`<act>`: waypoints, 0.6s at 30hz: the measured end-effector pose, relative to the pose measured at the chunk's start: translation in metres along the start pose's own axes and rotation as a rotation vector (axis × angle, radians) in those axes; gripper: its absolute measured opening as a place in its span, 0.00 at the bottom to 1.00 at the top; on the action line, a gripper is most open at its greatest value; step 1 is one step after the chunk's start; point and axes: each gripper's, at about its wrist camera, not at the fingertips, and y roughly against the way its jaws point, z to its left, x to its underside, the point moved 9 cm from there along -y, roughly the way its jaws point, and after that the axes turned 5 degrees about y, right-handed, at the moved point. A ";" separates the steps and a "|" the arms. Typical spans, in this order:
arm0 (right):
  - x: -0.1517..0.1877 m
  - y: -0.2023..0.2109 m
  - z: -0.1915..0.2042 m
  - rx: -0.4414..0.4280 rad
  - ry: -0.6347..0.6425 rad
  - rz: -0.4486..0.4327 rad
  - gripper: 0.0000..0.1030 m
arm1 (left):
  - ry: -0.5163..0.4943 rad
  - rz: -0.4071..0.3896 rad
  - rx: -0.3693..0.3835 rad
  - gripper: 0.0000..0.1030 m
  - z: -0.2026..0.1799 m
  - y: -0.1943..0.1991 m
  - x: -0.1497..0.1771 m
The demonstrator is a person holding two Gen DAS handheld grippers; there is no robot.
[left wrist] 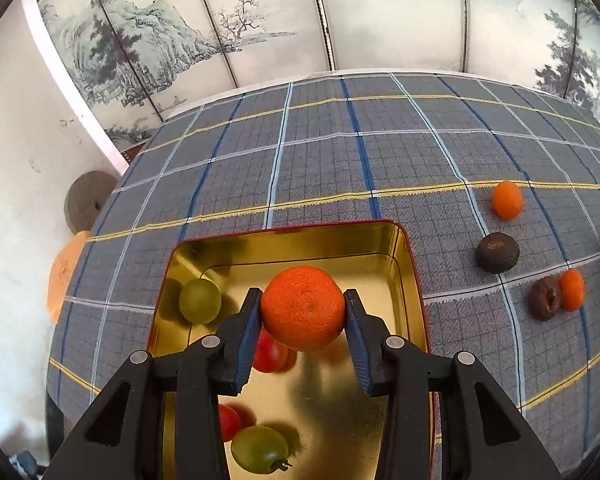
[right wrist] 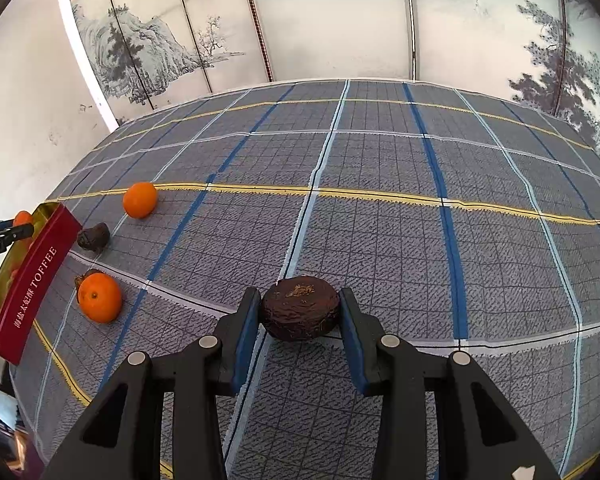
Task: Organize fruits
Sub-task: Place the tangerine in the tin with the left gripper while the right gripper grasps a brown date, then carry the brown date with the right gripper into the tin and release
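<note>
My left gripper (left wrist: 302, 307) is shut on an orange mandarin (left wrist: 302, 307) and holds it above the gold inside of a red toffee tin (left wrist: 404, 248). In the tin lie two green fruits (left wrist: 200, 301) (left wrist: 260, 449) and red fruits (left wrist: 269, 354). My right gripper (right wrist: 300, 307) is shut on a dark wrinkled fruit (right wrist: 300, 307) low over the checked cloth. On the cloth right of the tin lie two mandarins (left wrist: 507, 200) (left wrist: 573, 290) and two dark fruits (left wrist: 498, 252) (left wrist: 545, 298). In the right wrist view the tin (right wrist: 32, 280) is at the far left.
The table is covered by a blue-grey checked cloth (right wrist: 380, 200). A painted folding screen (left wrist: 340, 20) stands behind the table. A grey disc (left wrist: 88, 200) and an orange disc (left wrist: 62, 276) are beyond the table's left edge.
</note>
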 end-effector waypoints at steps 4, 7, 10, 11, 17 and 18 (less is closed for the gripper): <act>0.001 0.000 0.000 0.001 0.001 0.000 0.35 | -0.006 -0.032 -0.017 0.54 0.001 0.005 -0.004; 0.001 0.000 0.000 0.001 0.001 0.000 0.35 | 0.002 -0.040 -0.014 0.57 0.002 0.009 -0.006; 0.001 0.000 0.000 0.003 0.003 0.000 0.35 | 0.005 -0.048 -0.018 0.57 0.001 0.014 -0.005; 0.001 0.000 0.000 0.004 0.004 0.001 0.35 | 0.005 -0.051 -0.019 0.57 0.001 0.016 -0.004; 0.001 -0.001 0.000 0.006 0.006 0.002 0.35 | 0.024 -0.078 -0.043 0.57 0.002 0.032 0.004; 0.001 -0.001 0.000 0.007 0.007 0.002 0.35 | 0.033 -0.086 -0.045 0.57 0.003 0.035 0.006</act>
